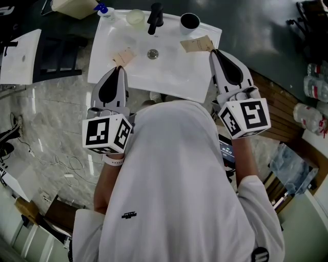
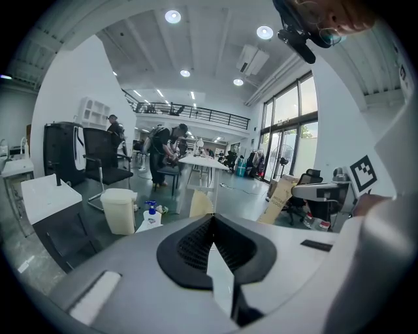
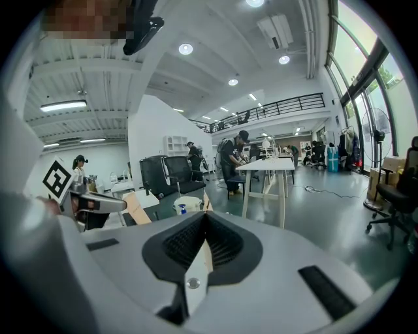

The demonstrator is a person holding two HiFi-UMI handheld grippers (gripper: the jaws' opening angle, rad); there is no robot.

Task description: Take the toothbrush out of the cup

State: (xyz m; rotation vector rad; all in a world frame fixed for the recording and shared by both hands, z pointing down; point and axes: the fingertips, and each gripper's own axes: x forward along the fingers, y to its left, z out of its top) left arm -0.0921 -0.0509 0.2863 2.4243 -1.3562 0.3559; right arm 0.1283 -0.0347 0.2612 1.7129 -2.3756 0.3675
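A dark cup (image 1: 189, 21) stands at the back right corner of the white sink (image 1: 174, 77), right of the black tap (image 1: 155, 18). I cannot make out a toothbrush in it. My left gripper (image 1: 119, 68) hovers over the sink's front left edge, shut and holding nothing. My right gripper (image 1: 213, 51) is over the sink's right edge, below and right of the cup, also shut and empty. In the left gripper view the gripper (image 2: 211, 216) points out into the room with its jaws pressed together. The right gripper (image 3: 205, 214) shows the same in its own view.
A pale round dish (image 1: 135, 17) and a blue-capped bottle (image 1: 104, 11) sit at the sink's back left. Two tan tags (image 1: 197, 44) lie on the sink. People work at a white table (image 3: 268, 168) far off. A wooden board (image 1: 287, 123) lies at right.
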